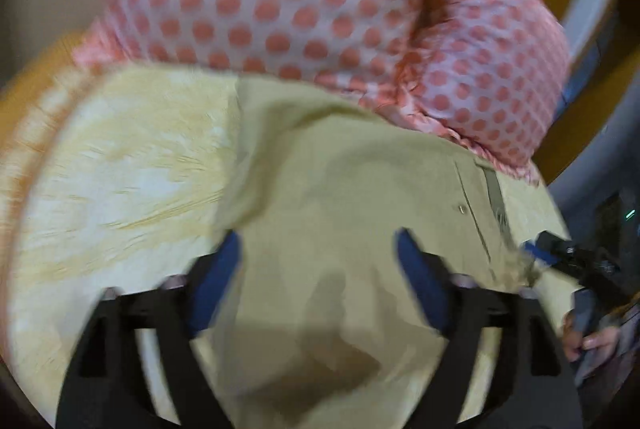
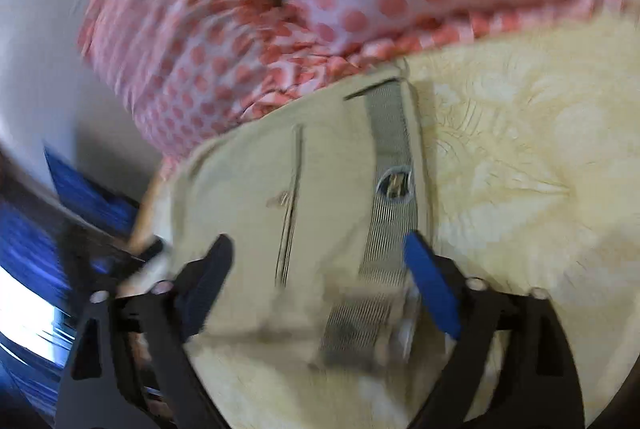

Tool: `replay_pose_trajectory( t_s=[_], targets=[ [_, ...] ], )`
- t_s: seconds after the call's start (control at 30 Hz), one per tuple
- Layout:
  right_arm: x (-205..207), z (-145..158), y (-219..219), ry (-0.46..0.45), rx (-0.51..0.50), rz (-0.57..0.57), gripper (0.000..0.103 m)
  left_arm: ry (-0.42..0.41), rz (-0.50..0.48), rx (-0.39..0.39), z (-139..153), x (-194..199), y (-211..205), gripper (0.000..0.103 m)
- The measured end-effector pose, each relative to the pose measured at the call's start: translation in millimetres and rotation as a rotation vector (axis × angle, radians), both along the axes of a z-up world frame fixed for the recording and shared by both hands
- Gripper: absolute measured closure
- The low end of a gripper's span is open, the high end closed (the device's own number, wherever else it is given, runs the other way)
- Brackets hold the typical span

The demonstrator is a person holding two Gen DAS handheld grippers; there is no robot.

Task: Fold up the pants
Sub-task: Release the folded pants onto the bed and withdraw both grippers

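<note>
Both grippers' jaws were spread above the soft, limp khaki pants [image 1: 360,189]; the belted waistband [image 2: 390,157] looked the firmest hold

left gripper [image 1: 318,243]: black frame | blue pads | silver screws

text: none legible | labels: none | both views motion-blurred

Both fisheye views are softly lit and motion-blurred, worst toward the rims; white glare at 8 o'clock in the right view
</note>
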State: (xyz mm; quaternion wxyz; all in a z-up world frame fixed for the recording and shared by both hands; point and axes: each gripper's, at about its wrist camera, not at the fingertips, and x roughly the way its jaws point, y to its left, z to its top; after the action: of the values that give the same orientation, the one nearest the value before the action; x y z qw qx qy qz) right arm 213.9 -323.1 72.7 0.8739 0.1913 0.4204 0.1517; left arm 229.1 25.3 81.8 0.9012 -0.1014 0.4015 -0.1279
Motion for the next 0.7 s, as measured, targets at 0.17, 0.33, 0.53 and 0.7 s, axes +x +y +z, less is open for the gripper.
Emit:
replay_pose_trajectory(
  t_s=[0.17,0.33,0.53,0.7],
  targets=[
    [-93.3,-11.3,55.5,-0.133,-0.324,-0.035,0.001,-0.123,0.068,0.205,-7.2,-108.3,-18.5,0.002],
    [-129.0,-39.6,94.6,-0.188,-0.403,-0.049,0.001,-0.155,0.081,0.312,-34.4,-155.8,-32.1,0.002],
    [-139.5,-49.5,105.7,-0.184,-0.444,-0.065,0.001,-0.148,0.094,0.336,-49.1,-162.4,-34.7,0.002],
    [-148.3,-54.7,104.8,-0.198,-0.429,-0.075,0.001,-0.123,0.116,0.286,-59.1,-160.1,-26.3,0.002]
  ],
)
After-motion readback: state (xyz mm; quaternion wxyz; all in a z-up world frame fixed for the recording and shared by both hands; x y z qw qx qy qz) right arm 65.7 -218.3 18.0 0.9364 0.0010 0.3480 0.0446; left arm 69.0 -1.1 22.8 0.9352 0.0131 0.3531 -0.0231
